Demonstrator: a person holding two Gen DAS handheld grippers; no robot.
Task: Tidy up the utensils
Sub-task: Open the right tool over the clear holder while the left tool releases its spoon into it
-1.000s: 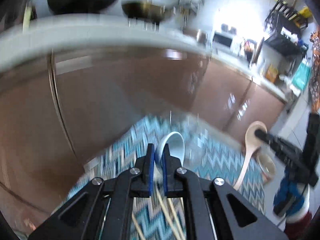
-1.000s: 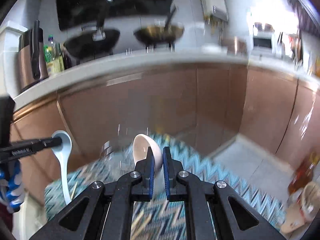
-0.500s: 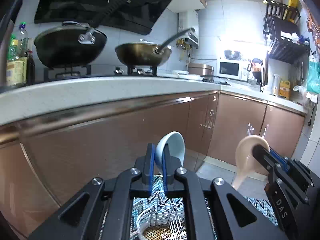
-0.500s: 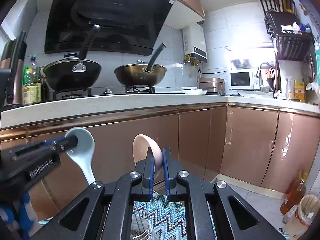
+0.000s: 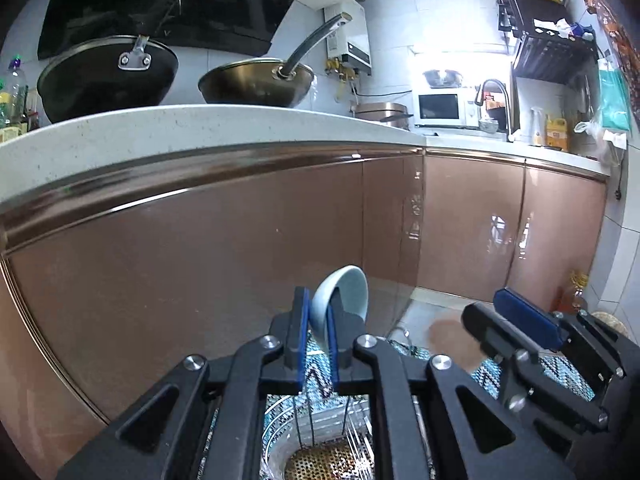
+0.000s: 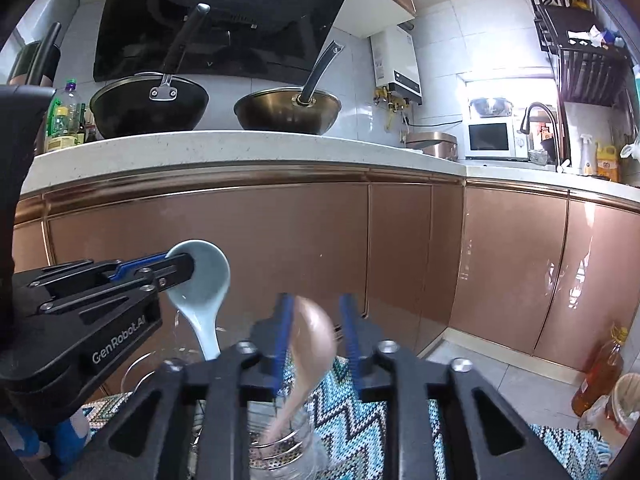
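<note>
Now the right hand-held gripper, jaws opening, frees the pink spoon, handle-down into the glass holder. Left hand-held gripper, also starting to open, pinches the blue spoon upright above it.

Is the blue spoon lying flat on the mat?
No, the blue spoon is up in the air, with the left gripper at its bowl.

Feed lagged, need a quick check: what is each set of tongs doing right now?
Left tongs: starting to open, blue spoon still pinched between them.
Right tongs: opening, pink spoon loose between them, over the holder.
</note>
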